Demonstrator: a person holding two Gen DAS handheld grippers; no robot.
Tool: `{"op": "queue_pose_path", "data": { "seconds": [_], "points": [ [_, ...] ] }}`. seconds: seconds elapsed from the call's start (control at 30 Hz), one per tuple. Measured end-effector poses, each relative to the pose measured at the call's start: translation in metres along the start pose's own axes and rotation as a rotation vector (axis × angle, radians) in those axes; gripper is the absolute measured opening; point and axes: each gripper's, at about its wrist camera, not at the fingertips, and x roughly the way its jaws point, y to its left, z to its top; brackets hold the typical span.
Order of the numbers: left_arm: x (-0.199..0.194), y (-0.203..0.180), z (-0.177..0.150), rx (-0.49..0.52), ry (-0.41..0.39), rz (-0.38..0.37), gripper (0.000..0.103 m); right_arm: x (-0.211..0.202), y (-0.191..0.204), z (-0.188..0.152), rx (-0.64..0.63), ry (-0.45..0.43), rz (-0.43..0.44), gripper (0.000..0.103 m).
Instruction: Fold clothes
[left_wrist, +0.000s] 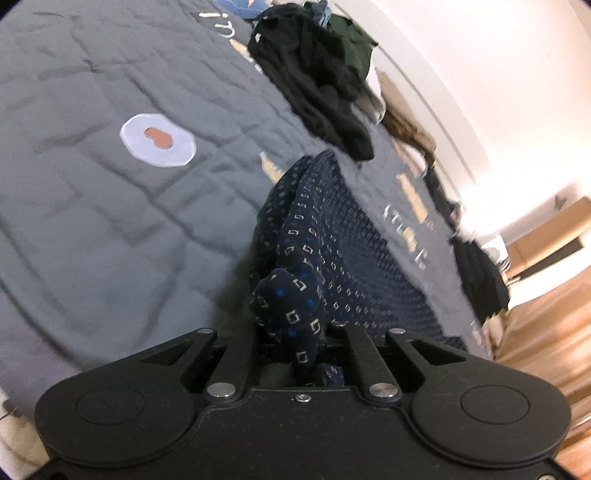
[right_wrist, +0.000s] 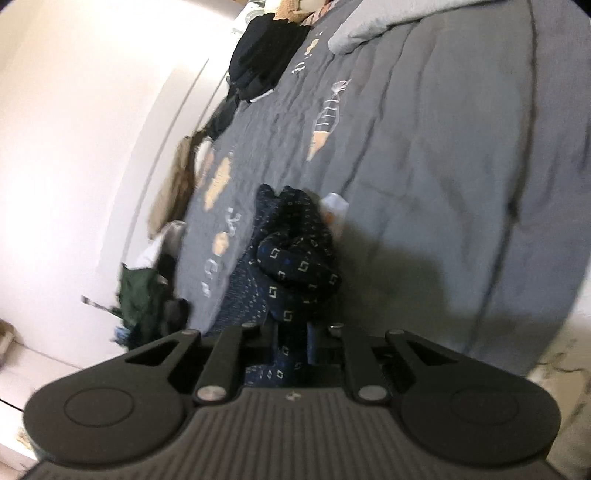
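A dark navy garment (left_wrist: 332, 236) with small square prints lies stretched along the near edge of a grey quilted bed cover (left_wrist: 92, 184). My left gripper (left_wrist: 295, 332) is shut on a bunched corner of it, and the cloth bulges out between the jaws. In the right wrist view the same navy garment (right_wrist: 295, 254) bunches up in front of my right gripper (right_wrist: 293, 332), which is shut on another part of it. The fingertips of both grippers are hidden by the cloth.
A heap of black and dark green clothes (left_wrist: 317, 74) lies further along the bed by the white wall. A black pile (right_wrist: 262, 55) lies at the other end, and a green garment (right_wrist: 138, 299) near the wall. A wooden floor (left_wrist: 546, 332) runs beside the bed.
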Motion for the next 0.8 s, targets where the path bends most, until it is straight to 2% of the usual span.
{"op": "queue_pose_path", "data": {
  "seconds": [0.07,0.13,0.17,0.23,0.27,0.43,0.53,0.6,0.67,0.8],
  "points": [
    [0.005,0.005,-0.003,-0.001,0.016,0.025,0.008,0.007,-0.010,-0.004,-0.009,0.029,-0.058,0.016],
    [0.010,0.011,-0.006,-0.010,0.024,0.050,0.015,0.013,-0.019,-0.005,0.005,0.052,-0.097,0.019],
    [0.013,0.014,-0.007,-0.011,0.028,0.062,0.021,0.012,-0.024,-0.005,0.040,0.058,-0.090,0.019],
    [0.014,0.012,-0.008,0.020,0.026,0.080,0.022,0.008,-0.033,-0.004,0.092,0.059,-0.073,0.021],
    [0.014,0.011,-0.008,0.034,0.023,0.081,0.022,0.004,-0.032,-0.004,0.071,0.051,-0.079,0.022],
    [0.010,0.010,-0.008,0.036,0.027,0.087,0.025,-0.014,-0.014,-0.004,-0.070,0.023,-0.102,0.028],
    [0.004,0.006,-0.004,0.074,0.016,0.165,0.033,-0.024,0.000,-0.002,-0.158,0.011,-0.089,0.030],
    [-0.004,0.001,0.000,0.121,-0.008,0.233,0.047,-0.027,0.014,0.002,-0.240,0.002,-0.093,0.032],
    [-0.015,-0.003,0.008,0.165,-0.041,0.271,0.049,-0.031,0.029,0.008,-0.313,-0.023,-0.096,0.033],
    [-0.032,-0.012,0.027,0.243,-0.112,0.272,0.049,-0.028,0.066,0.023,-0.505,-0.090,-0.109,0.042]
  ]
}}
